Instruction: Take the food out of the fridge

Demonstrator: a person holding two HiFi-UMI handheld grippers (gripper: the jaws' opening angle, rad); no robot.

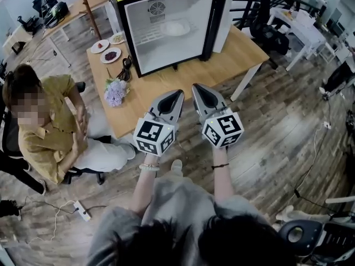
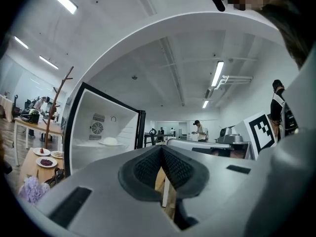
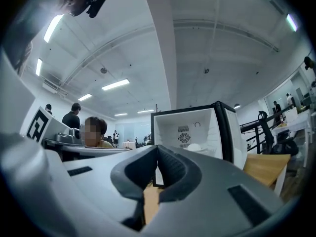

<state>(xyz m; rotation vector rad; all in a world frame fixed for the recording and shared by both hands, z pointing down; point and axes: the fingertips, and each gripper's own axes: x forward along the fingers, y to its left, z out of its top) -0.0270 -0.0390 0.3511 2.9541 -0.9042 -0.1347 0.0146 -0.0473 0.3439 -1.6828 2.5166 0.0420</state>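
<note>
Approach step: the white plate of pale food (image 1: 175,27) sits inside the open black-framed mini fridge (image 1: 148,50), top centre. The left gripper (image 1: 177,95) and right gripper (image 1: 199,88), both clenched and empty, hover over the wooden table's (image 1: 238,51) near edge. Next, they must open and reach in.

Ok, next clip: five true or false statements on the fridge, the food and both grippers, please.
1. The black mini fridge on the light wooden table has its door open. True.
2. The white plate of pale food is already out on the table. False: it sits on the shelf inside the fridge.
3. The left gripper has its jaws together with nothing between them. True.
4. The right gripper holds the plate. False: its jaws are together and empty, short of the fridge.
5. The bunch of purple flowers lies inside the fridge. False: it lies on the table.
</note>
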